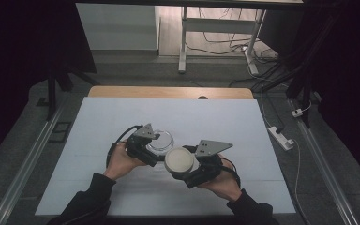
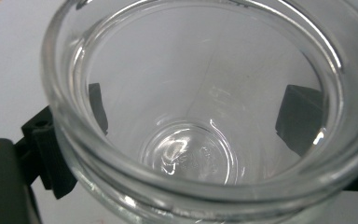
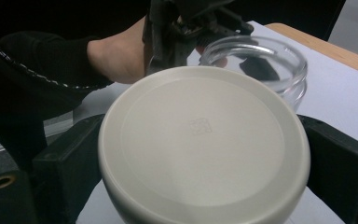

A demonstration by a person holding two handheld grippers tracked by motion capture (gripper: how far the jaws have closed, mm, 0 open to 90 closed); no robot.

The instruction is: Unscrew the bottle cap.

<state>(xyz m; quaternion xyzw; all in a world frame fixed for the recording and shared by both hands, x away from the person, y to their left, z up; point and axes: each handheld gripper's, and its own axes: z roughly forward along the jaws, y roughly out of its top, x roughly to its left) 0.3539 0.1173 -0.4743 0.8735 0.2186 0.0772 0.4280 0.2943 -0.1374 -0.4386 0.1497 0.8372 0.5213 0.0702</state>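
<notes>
High view: a clear glass jar [image 1: 161, 140] is being gripped by the left tool [image 1: 151, 146] above the desk [image 1: 98, 131], mid-desk. Left gripper view: jaws are being pressed against the jar's sides. Right gripper view: a cream lid [image 3: 204, 140] is being clamped by the right tool [image 3: 204, 154], just beside the jar.

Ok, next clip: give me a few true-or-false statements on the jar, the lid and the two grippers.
1. The left gripper clamps the clear glass jar. True.
2. The jar holds liquid. False: it looks empty.
3. The right gripper holds a round off-white lid. True.
4. The lid sits on the jar. False: it is beside the jar, whose mouth is open.
5. The table has a red cover. False: the cover is pale.
</notes>
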